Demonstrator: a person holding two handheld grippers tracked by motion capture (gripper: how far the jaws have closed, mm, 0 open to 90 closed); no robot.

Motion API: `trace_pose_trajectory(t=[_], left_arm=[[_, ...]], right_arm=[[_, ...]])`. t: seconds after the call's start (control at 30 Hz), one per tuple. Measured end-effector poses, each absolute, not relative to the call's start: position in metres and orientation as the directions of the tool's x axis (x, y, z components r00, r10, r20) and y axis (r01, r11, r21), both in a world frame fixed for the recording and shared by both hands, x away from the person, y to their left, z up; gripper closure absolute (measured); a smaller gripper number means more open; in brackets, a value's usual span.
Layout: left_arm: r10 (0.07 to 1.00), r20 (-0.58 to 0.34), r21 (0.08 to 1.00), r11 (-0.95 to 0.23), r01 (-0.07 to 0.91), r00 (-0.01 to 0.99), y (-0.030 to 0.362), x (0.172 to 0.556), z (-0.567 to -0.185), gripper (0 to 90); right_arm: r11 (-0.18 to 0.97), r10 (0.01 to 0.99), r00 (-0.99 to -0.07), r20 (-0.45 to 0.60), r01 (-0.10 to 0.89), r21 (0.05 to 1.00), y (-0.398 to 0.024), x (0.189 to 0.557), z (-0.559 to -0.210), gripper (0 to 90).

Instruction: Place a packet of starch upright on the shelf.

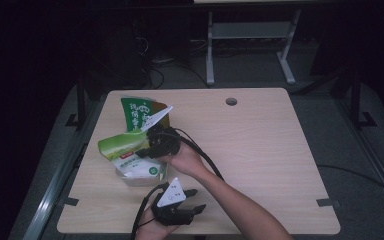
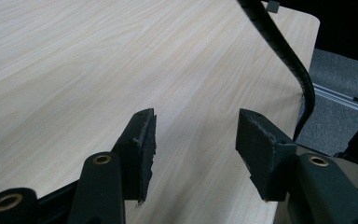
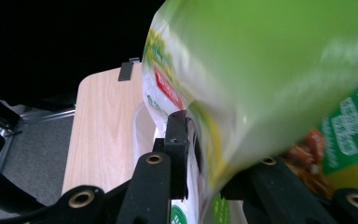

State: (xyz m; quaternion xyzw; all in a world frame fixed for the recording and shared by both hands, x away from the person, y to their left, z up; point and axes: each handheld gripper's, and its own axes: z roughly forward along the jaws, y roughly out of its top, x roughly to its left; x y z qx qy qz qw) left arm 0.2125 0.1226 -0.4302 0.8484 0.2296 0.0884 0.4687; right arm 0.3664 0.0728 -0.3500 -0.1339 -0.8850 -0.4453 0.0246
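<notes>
A light green snack bag [image 1: 120, 145] lies tilted at the table's left-middle, against an upright dark green bag [image 1: 137, 115]. My right gripper [image 1: 148, 147] reaches in from the right and is shut on the light green bag. In the right gripper view this bag [image 3: 270, 74] fills the space between the jaws. One pad [image 3: 177, 140] touches its edge and the other jaw is hidden behind it, so my right gripper [image 3: 205, 154] holds it. My left gripper [image 1: 197, 200] hovers low near the front edge, open, and it [image 2: 196, 126] has bare tabletop between its fingers.
A clear tub with a white-and-green packet [image 1: 140, 172] sits just in front of the bags. The dark green bag [image 3: 349, 130] shows behind the held one. A black cable [image 2: 284, 51] crosses above the wooden table [image 1: 260, 150]. A cable hole [image 1: 231, 101] is at the back.
</notes>
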Motion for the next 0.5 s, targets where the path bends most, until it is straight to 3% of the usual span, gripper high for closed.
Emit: trace_pose_trajectory(t=[0.07,0.23,0.5], left_arm=[[0.472,-0.069,0.836,-0.454,0.310,0.879,0.122,0.213,-0.431,47.0],[0.479,-0.073,0.834,-0.451,0.317,0.875,0.122,0.214,-0.431,46.6],[0.487,-0.072,0.831,-0.453,0.323,0.870,0.122,0.215,-0.432,45.2]], right_arm=[[0.570,0.217,-0.963,0.162,0.259,0.780,0.068,0.366,-0.349,76.3],[0.598,0.211,-0.964,0.159,0.256,0.759,0.061,0.364,-0.353,87.3],[0.603,0.224,-0.962,0.158,0.264,0.753,0.052,0.365,-0.353,79.0]])
